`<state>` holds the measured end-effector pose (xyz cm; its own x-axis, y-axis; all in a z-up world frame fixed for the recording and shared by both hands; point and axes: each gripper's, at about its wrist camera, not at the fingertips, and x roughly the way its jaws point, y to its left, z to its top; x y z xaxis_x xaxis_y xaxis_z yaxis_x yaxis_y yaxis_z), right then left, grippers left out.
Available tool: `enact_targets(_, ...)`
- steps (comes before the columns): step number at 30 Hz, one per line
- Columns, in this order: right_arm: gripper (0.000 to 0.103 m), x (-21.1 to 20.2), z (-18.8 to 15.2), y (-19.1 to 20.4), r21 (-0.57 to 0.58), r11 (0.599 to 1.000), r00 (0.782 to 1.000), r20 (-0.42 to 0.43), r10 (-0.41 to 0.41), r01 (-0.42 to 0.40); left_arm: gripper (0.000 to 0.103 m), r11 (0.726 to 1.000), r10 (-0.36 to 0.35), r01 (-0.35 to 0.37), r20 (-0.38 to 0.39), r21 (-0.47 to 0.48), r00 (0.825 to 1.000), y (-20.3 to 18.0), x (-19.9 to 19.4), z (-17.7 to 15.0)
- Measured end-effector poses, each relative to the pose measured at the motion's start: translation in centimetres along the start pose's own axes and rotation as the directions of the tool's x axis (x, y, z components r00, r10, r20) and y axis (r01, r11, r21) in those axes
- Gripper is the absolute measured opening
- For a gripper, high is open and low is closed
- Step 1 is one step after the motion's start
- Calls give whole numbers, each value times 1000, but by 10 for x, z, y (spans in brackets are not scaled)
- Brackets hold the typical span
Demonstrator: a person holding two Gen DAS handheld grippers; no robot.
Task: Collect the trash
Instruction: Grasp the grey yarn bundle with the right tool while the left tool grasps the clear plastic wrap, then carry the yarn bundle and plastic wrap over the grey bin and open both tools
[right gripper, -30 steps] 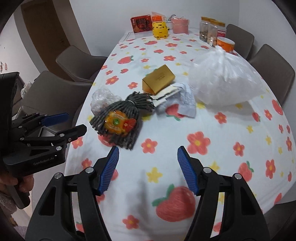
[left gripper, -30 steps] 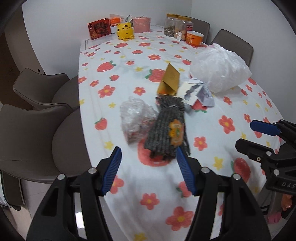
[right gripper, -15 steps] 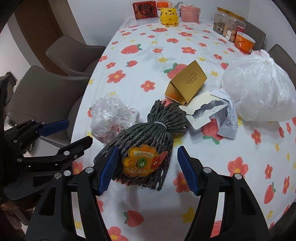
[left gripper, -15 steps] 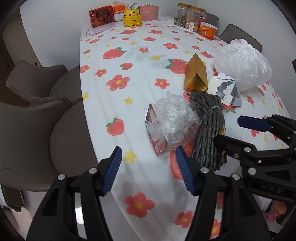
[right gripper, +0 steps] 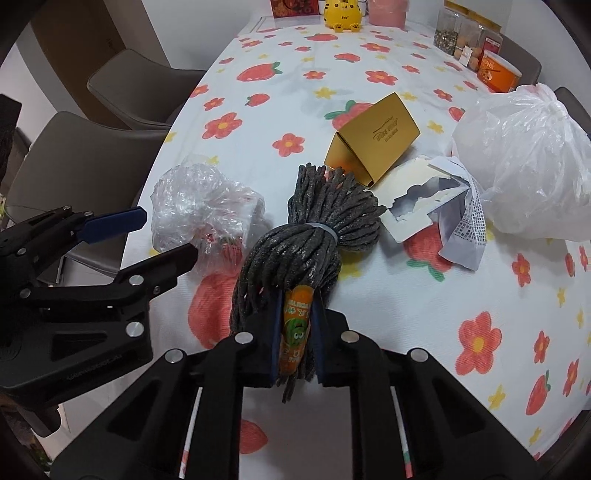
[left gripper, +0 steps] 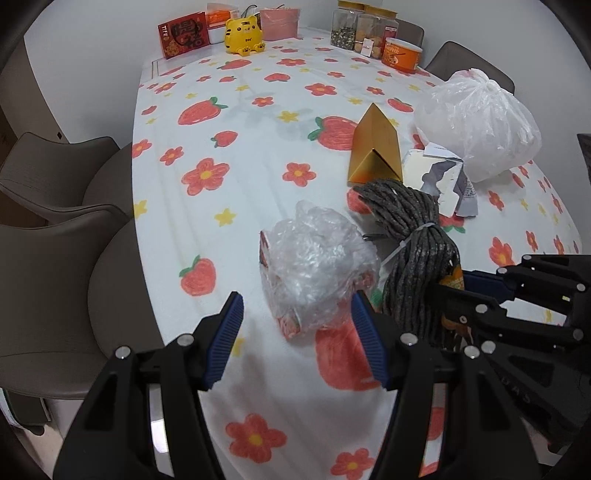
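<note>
At the left edge of both views, grey-brown chairs point(left gripper: 55, 229) stand against the bench point(left gripper: 258, 155), which wears a white cloth printed with strawberries and flowers; the lens rim cuts their backs off. The left tool point(left gripper: 297, 338) hangs with its blue pads spread wide, and the crumpled clear plastic wrapper point(left gripper: 314, 262) sits just ahead of the gap between them, touched by neither pad as far as the left wrist view shows; a reddish packet inside the wrapper is too creased to read. Just right of the wrapper and touching it lies the grey mop-head refill point(right gripper: 310, 236), a bundle of cords tied by a pale band. The right tool point(right gripper: 297, 332) is closing on its near end, the pads pinching the orange-and-green label and the cords beside it; the tool's own body hides the bundle's tip. Beyond the mop head stands a gold folded carton point(right gripper: 373, 136), its print too small to make out. To its right lie a torn white card package point(right gripper: 413, 195) and a crumpled paper slip point(right gripper: 465, 225), partly overlapping. Farther right sits a knotted white plastic bag point(right gripper: 528, 155), its contents hidden. At the far end of the bench stand a yellow tiger figure point(left gripper: 243, 35), a red card point(left gripper: 183, 35), jars point(left gripper: 364, 31) and an orange tub point(left gripper: 402, 55).
</note>
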<state>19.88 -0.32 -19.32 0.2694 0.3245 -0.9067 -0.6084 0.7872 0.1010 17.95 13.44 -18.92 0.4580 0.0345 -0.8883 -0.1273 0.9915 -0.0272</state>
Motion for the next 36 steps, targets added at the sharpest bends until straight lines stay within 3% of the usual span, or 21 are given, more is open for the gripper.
enact_targets(1,13,0,0,-1,1,1000,1000,0,-1,1,57,1000,-9,9,-5,-5,1000,0,3,1)
enact_targets(2,13,0,1,-2,2,1000,1000,0,-1,1,43,1000,-19,18,-7,-15,1000,1,7,2)
enact_targets(4,13,-3,1,-2,4,1000,1000,3,-1,1,28,998,-50,49,-26,-35,998,3,12,3)
enact_targets(7,13,-6,0,-3,4,1000,1000,10,0,0,19,997,-66,65,-18,-39,998,3,10,2)
enact_targets(19,13,-43,-13,3,-26,999,998,65,27,-25,15,995,-97,97,26,-8,995,-1,-26,-15)
enact_targets(25,13,-74,-35,-4,9,1000,994,107,14,-15,15,990,-125,122,40,64,991,-21,-47,-23)
enact_targets(32,13,-105,-78,-44,121,992,988,144,-59,42,15,968,-179,165,54,191,982,-83,-63,-24)
enact_targets(36,13,-131,-115,-83,218,972,979,164,-125,88,15,940,-218,195,54,281,974,-138,-72,-28)
